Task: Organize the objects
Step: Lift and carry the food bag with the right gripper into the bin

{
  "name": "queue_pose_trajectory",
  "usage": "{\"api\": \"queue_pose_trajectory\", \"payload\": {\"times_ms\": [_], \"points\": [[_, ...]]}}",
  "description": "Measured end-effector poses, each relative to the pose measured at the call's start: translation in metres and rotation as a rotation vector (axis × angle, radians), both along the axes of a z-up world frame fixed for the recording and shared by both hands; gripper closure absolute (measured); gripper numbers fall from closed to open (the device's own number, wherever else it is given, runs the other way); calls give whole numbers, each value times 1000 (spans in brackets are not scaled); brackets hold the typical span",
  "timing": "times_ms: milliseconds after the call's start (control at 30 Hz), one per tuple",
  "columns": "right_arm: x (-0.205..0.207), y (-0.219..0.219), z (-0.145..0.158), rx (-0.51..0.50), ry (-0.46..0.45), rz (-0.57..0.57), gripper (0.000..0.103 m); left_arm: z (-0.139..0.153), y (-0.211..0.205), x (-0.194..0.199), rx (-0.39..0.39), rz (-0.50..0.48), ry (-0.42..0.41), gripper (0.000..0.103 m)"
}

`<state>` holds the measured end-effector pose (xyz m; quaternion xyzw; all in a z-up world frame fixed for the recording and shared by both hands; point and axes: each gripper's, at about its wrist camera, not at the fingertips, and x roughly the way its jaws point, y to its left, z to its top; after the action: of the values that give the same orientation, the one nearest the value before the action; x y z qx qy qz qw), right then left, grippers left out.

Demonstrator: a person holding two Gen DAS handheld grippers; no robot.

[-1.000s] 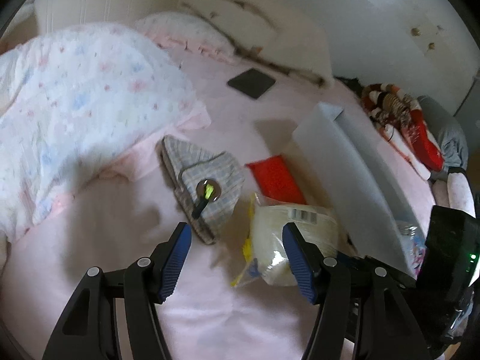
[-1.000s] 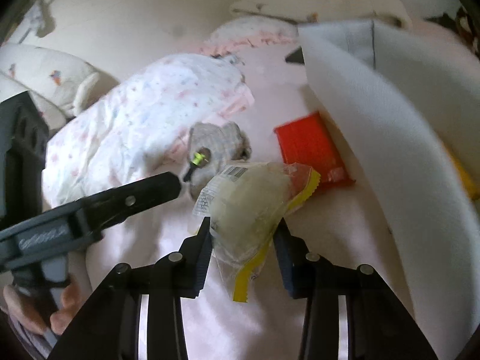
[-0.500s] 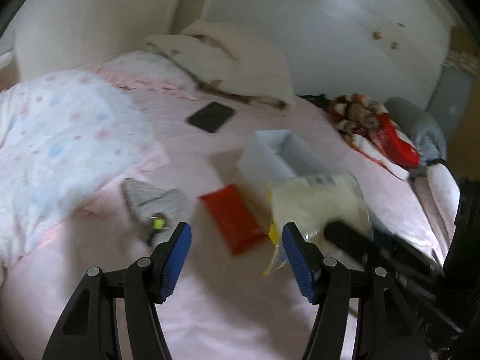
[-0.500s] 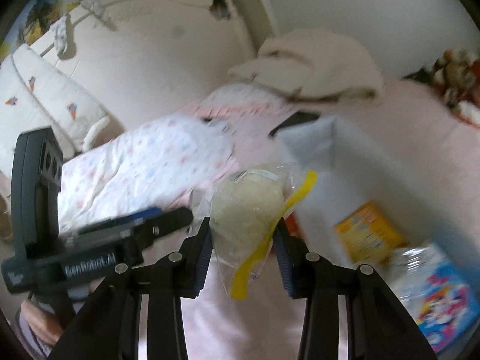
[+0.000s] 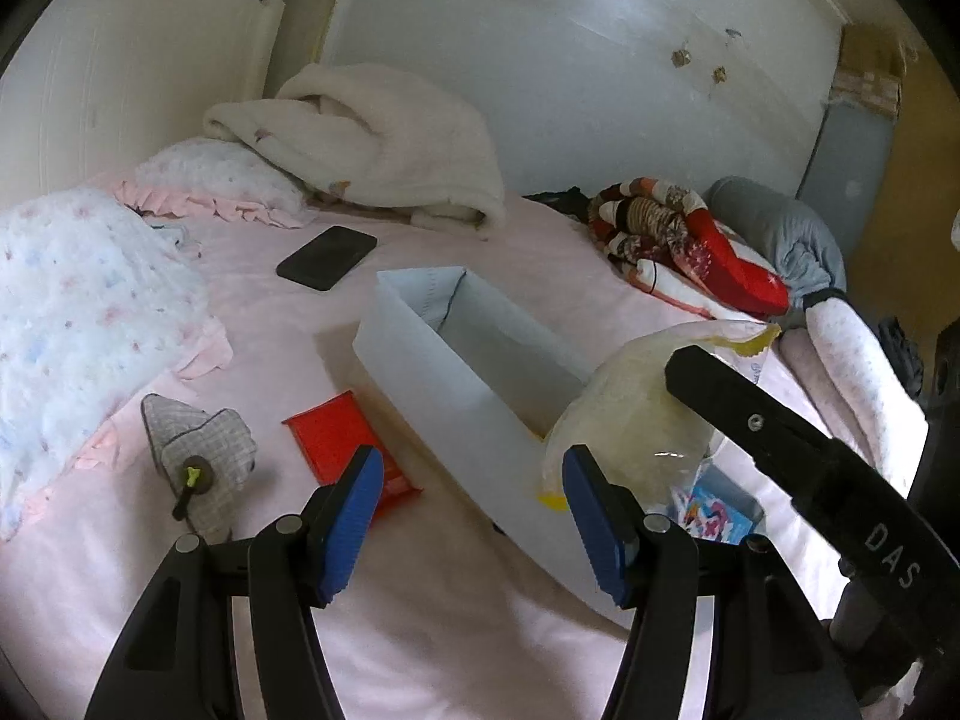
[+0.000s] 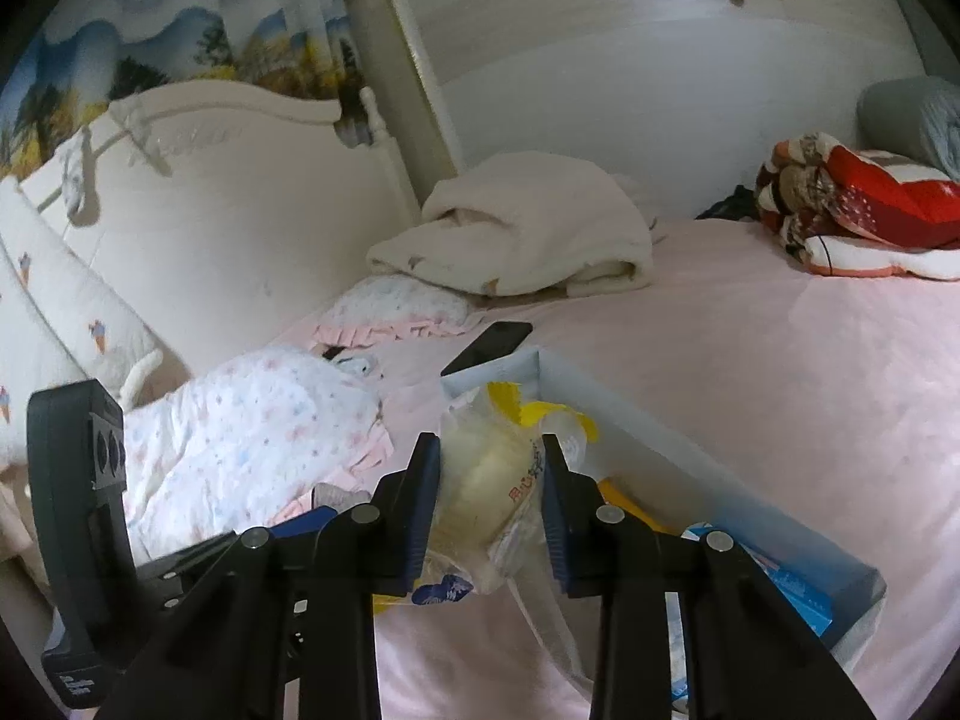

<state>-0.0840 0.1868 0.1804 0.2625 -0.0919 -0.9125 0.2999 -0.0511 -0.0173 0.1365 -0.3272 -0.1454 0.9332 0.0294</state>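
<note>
My right gripper (image 6: 489, 483) is shut on a clear bag of pale bread with yellow trim (image 6: 480, 480) and holds it over the near end of a long white storage box (image 6: 690, 456). The bag also shows in the left wrist view (image 5: 636, 414), above the box (image 5: 444, 384), with the right gripper's black finger (image 5: 780, 438) across it. My left gripper (image 5: 474, 504) is open and empty above the pink bed. A red packet (image 5: 336, 438) and a plaid cloth with a small dark round item on it (image 5: 198, 456) lie on the sheet left of the box.
A black phone (image 5: 327, 257) lies on the bed beyond the box. A blue packet (image 6: 798, 594) and a yellow packet (image 6: 624, 504) lie inside the box. A floral quilt (image 5: 78, 312), white folded blanket (image 5: 384, 138) and red patterned bundle (image 5: 690, 240) ring the bed.
My right gripper has lifted the bread bag off the sheet and carried it right, over the box. My left gripper has pulled back and up, staying open.
</note>
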Motion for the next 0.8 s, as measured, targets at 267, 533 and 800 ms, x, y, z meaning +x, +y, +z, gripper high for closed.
{"api": "queue_pose_trajectory", "payload": {"times_ms": [267,533,800], "points": [[10,10,13,-106,57,12,72,15,2,10,-3,-3,65,43],[18,18,24,-96,152,-75,72,22,17,8,-50,18,104,42],[-4,17,9,14,119,-152,72,5,33,-6,-141,10,18,42]]}}
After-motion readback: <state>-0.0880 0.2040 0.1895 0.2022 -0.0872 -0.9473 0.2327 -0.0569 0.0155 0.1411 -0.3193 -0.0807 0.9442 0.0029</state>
